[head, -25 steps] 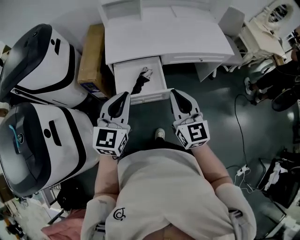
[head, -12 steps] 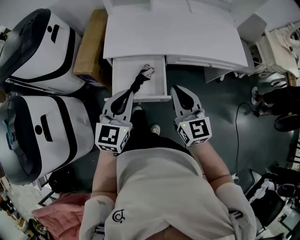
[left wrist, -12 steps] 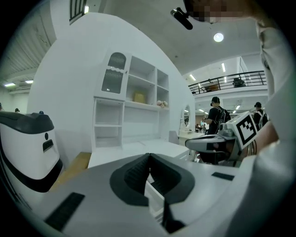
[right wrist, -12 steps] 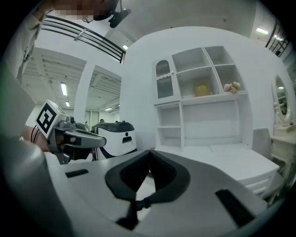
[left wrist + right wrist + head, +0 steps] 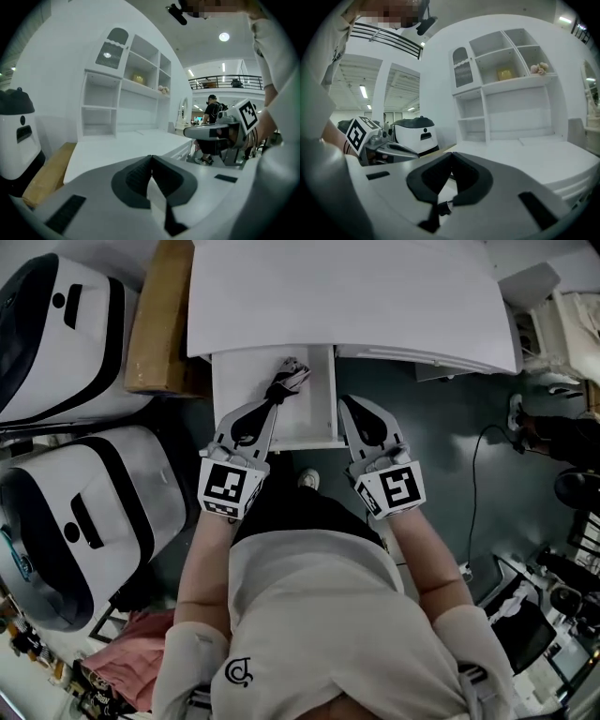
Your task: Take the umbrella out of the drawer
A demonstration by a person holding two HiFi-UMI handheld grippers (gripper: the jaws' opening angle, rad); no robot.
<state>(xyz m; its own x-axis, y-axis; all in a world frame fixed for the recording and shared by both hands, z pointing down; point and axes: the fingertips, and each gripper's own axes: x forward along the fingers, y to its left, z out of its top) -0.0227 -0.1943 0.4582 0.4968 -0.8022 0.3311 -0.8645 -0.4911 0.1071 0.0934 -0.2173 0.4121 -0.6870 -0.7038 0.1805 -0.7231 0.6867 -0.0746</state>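
A folded black umbrella (image 5: pixel 279 387) with a pale handle lies slantwise in the open white drawer (image 5: pixel 229 390) under the desk top. My left gripper (image 5: pixel 263 405) is shut and empty, and its tip reaches over the drawer's front part by the umbrella's near end; whether it touches I cannot tell. My right gripper (image 5: pixel 345 401) is shut too, just outside the drawer's right front corner. In the left gripper view the left gripper (image 5: pixel 151 157) has its jaws together, with the desk beyond. The right gripper (image 5: pixel 451 154) looks the same in its own view.
The white desk top (image 5: pixel 347 296) runs across the top, and a shelf unit (image 5: pixel 122 89) stands on it. Two large white-and-black machines (image 5: pixel 56 334) (image 5: pixel 84 521) and a cardboard box (image 5: pixel 159 320) crowd the left. A cable (image 5: pixel 473 493) lies on the dark floor at right.
Both grippers have come forward and down toward the drawer. The left tip, earlier short of the drawer front, now reaches over it by the umbrella. Both stayed shut.
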